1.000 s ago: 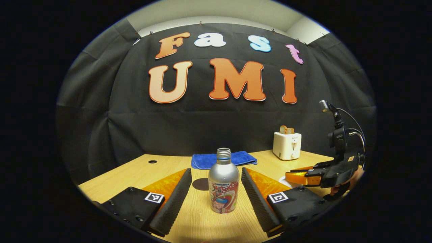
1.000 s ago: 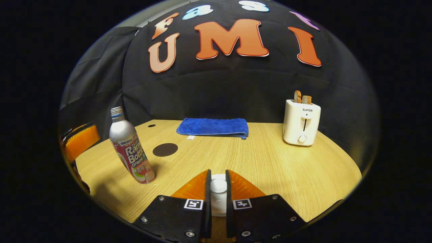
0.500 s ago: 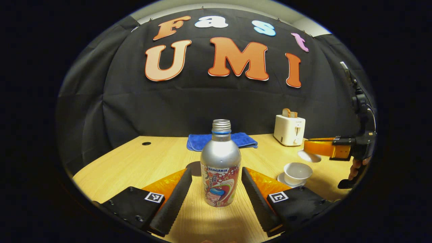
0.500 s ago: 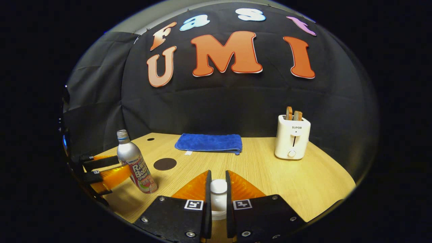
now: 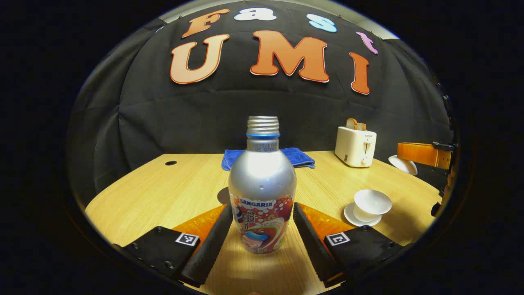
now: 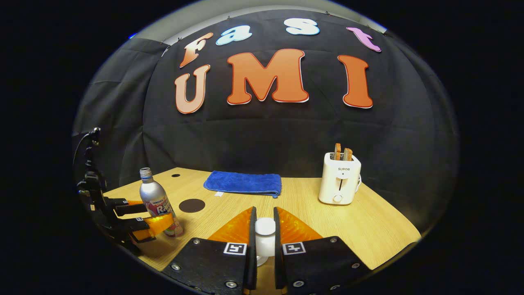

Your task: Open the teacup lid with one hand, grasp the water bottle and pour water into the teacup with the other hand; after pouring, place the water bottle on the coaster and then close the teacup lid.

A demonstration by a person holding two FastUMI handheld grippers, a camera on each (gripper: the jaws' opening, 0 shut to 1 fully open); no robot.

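Black cloth booth wall behind a light wood worktop (image 5: 172,192). Water bottle (image 5: 262,192) stands upright near the front, cap off, threaded neck bare. Left hand-held gripper (image 5: 262,235) released: fingers wide apart on either side of the bottle's lower body, a gap on each side, not pressing. In the right gripper view the same bottle (image 6: 155,200) sits at far left with the left hand-held gripper (image 6: 143,217) flanking it.

Teacup (image 5: 371,203) open, white, sitting on a white saucer (image 5: 352,217), right of the bottle and well apart from it. Whether it holds any liquid: cannot tell.

Right hand-held gripper (image 6: 265,241) clenched on the teacup lid (image 6: 265,235), both fingers pressing the white knob between them, lid lifted off the worktop. In the left gripper view the lid (image 5: 403,164) hangs at far right, above and beyond the teacup, under the right hand-held gripper (image 5: 413,157); a bit of the person's hand (image 5: 448,190) at the edge below it.

Coaster (image 6: 191,205), dark and round, flat on the worktop behind the bottle, bare. In the left gripper view mostly hidden by the bottle.

Blue towel (image 6: 243,183) folded at the back centre. White toaster (image 6: 339,183) with two slices of bread up, back right, apart from the towel. Small dark hole (image 5: 170,163) in the worktop at back left.
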